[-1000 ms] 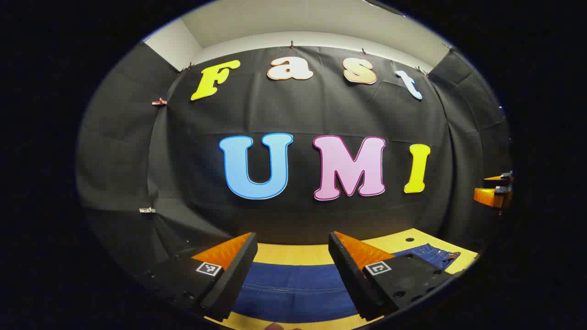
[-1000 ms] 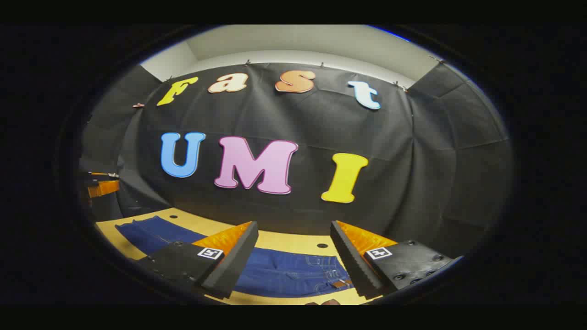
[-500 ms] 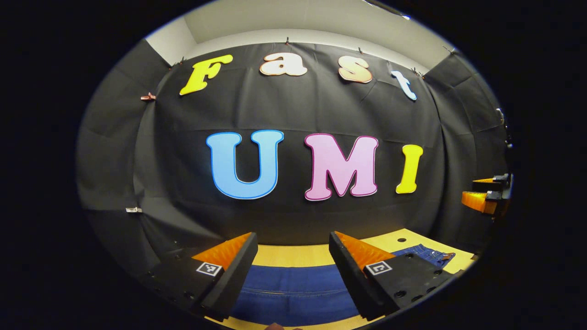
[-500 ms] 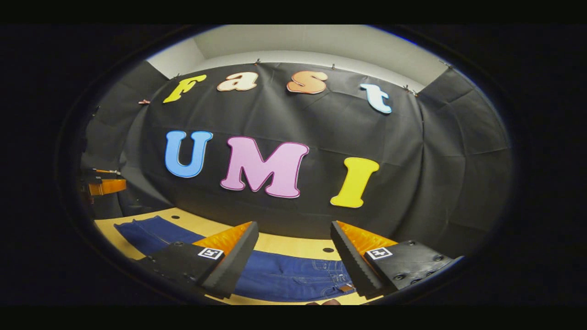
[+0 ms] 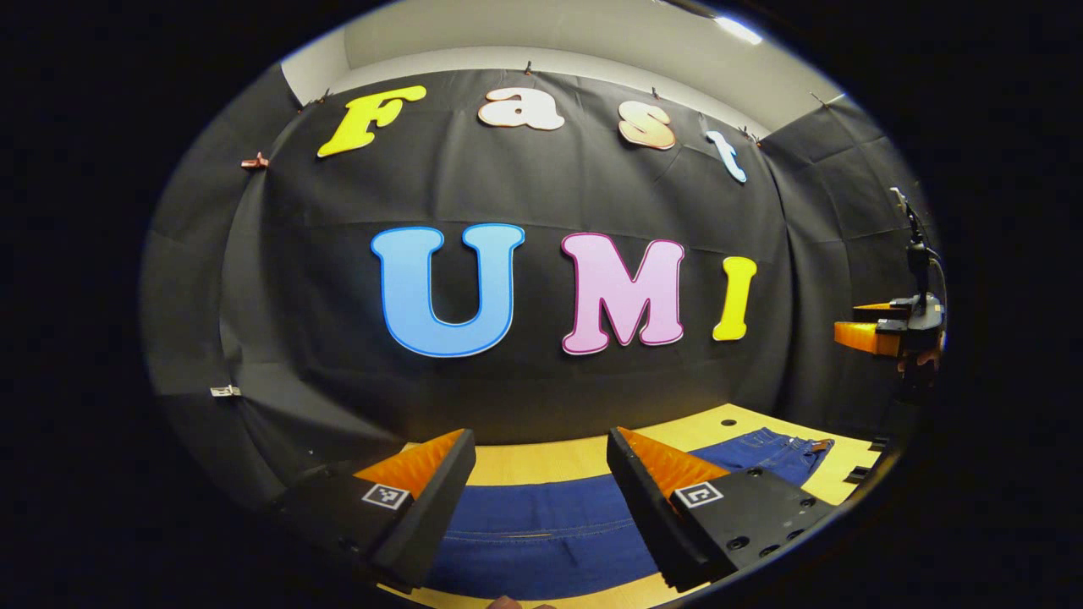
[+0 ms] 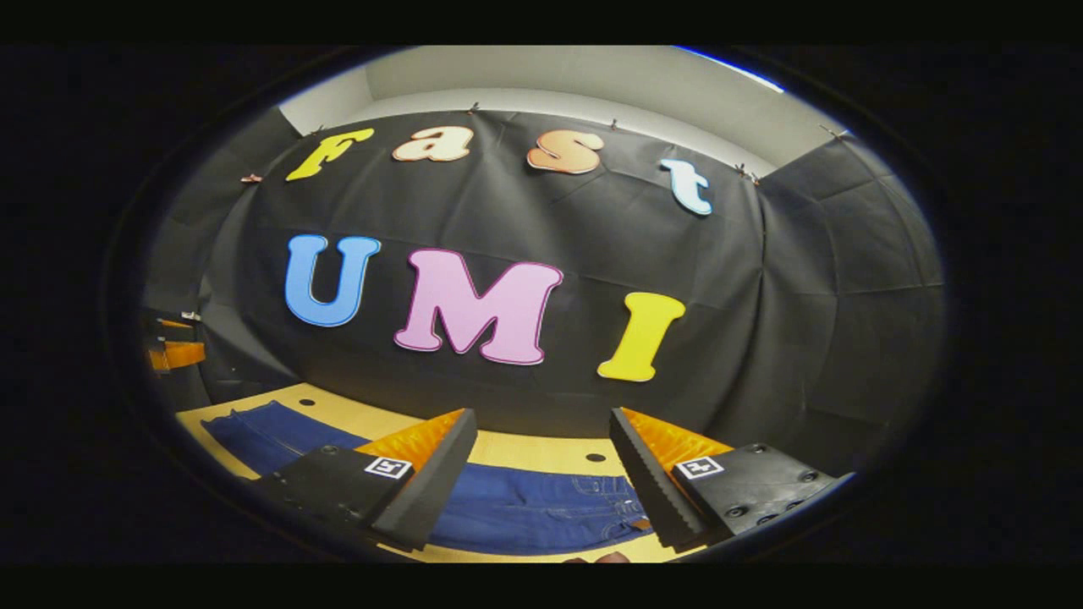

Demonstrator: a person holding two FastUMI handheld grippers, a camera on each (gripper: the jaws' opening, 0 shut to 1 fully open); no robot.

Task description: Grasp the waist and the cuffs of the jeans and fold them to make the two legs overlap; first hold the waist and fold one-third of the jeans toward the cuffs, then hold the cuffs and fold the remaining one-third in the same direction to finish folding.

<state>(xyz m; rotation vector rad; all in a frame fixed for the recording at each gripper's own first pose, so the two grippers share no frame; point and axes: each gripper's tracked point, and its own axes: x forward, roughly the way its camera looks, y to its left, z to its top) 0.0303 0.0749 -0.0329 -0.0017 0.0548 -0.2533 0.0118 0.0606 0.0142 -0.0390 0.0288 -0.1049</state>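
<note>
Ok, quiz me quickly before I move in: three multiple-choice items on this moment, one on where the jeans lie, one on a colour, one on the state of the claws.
1. Where do the jeans lie?
A. Flat on the table
B. Hanging on the wall
C. Lifted by both claws

2. What colour is the tabletop?
A. White
B. Yellow
C. Green

3. What state are the left claw and right claw in?
A. Both shut on denim
B. One open, one shut
C. Both open, holding nothing

Answers: 1 A, the denim is spread across the tabletop in both views. 2 B, yellow shows around the jeans. 3 C, each pair of fingers stands wide apart above the jeans.
</note>
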